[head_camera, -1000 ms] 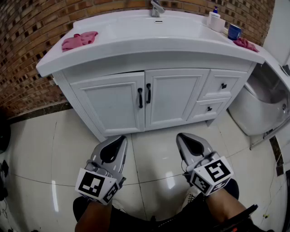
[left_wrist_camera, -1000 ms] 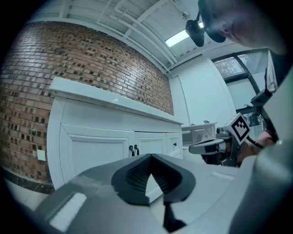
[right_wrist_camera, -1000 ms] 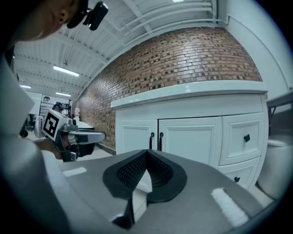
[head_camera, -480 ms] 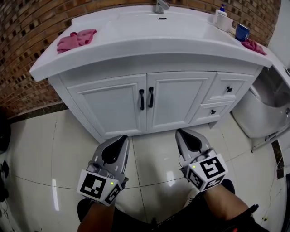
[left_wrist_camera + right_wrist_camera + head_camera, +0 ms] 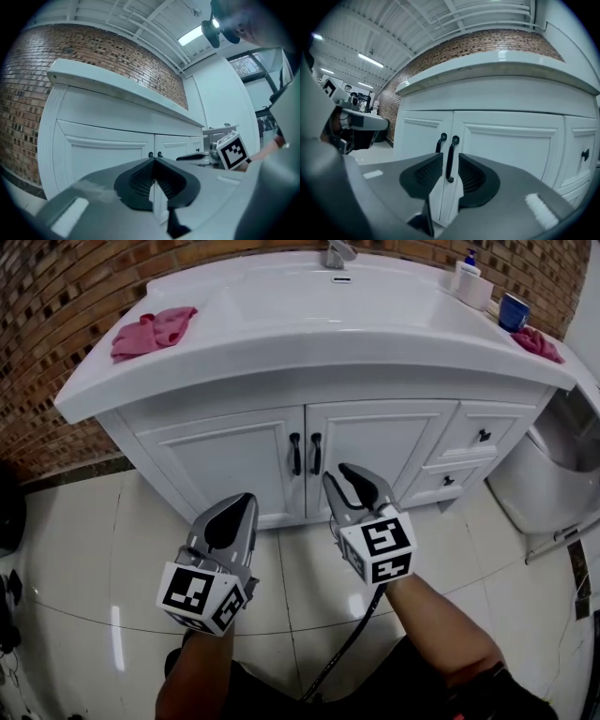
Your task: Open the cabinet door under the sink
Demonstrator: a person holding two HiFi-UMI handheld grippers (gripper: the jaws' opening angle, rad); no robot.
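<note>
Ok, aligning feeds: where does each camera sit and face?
Head view: on the person's head, steeply down at the white sink cabinet; left tool, right tool, forearms show.
Left gripper view: on left tool, level toward cabinet doors; shut jaws show.
Right gripper view: on right tool, facing black door handles; opening jaws, nothing gripped.
All share those handles.

cabinet doors point(image 5: 375, 454) under sink point(image 5: 319, 306), cloth point(image 5: 153, 329) left

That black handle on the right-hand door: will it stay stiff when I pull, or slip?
The handle looks like a rigid bar fixed at both ends, so it probably won't flex. Its slim, smooth surface may be slippery under the pads. The door, a thin panel, probably swings out lightly.
</note>
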